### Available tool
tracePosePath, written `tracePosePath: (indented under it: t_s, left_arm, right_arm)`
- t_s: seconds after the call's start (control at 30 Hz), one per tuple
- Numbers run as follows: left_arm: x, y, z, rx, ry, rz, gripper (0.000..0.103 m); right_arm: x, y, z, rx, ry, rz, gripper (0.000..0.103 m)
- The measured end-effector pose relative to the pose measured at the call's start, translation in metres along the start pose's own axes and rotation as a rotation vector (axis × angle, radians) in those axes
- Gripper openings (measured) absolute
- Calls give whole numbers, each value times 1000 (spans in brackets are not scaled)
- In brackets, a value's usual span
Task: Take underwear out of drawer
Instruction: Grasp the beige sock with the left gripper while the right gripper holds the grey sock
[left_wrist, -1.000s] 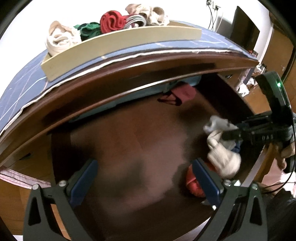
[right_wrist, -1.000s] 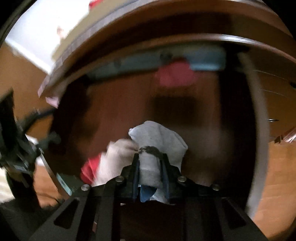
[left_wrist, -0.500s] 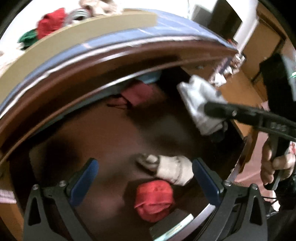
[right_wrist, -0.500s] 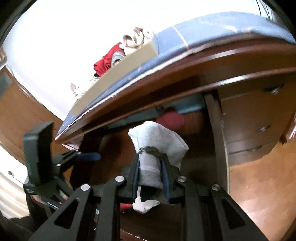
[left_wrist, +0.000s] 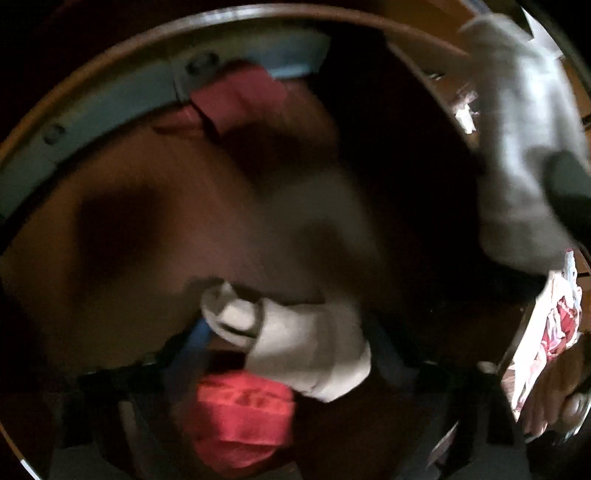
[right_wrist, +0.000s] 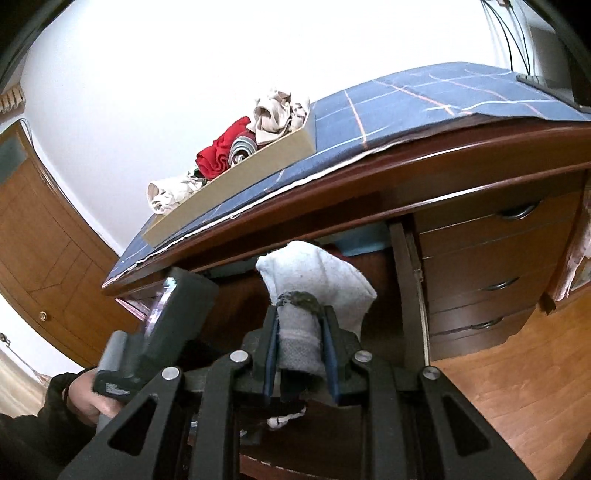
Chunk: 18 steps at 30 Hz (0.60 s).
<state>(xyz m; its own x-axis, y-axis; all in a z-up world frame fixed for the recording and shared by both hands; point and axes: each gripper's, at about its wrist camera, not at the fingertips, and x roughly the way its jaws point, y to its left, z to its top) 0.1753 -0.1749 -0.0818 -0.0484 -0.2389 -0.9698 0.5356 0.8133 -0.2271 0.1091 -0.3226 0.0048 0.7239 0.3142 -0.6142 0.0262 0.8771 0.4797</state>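
Your right gripper (right_wrist: 300, 352) jaws clamp white cloth (right_wrist: 314, 280); left gripper (left_wrist: 291, 354) blurred, jaws apart around white roll (left_wrist: 295, 343). Box (right_wrist: 236, 181) shows only in right view.

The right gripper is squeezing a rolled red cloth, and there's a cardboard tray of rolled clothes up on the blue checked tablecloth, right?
Not quite: the rolled cloth squeezed in the right gripper is white-grey, not red, as the right wrist view shows. The rest holds: the long cardboard tray of rolled clothes does sit up on the blue checked tablecloth.
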Motion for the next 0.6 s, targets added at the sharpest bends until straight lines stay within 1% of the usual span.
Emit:
tracePosePath:
  t_s: [0.07, 0.13, 0.27, 0.33, 0.37, 0.43, 0.6]
  left_arm:
    - [3, -1, 3, -18, 6, -6, 74]
    - [6, -3, 4, -12, 21, 6, 71]
    - [11, -6, 7, -4, 52, 14, 70]
    - [14, -9, 9, 7, 58, 13, 61]
    - [18, -8, 21, 17, 54, 17, 59]
    - [18, -15, 22, 46, 37, 30, 53]
    - [17, -25, 19, 104, -2, 45, 45]
  right_arm:
    - [-2, 0, -1, -1, -8, -2, 24]
    - [-6, -4, 0, 5, -13, 0, 24]
    - [-5, -7, -3, 28, -8, -9, 24]
    - [-4, -8, -4, 33, -2, -10, 24]
    - [-3, -8, -5, 35, -1, -11, 24]
    - [-3, -9, -6, 41, 2, -9, 24]
    - [-6, -9, -8, 47, 4, -17, 24]
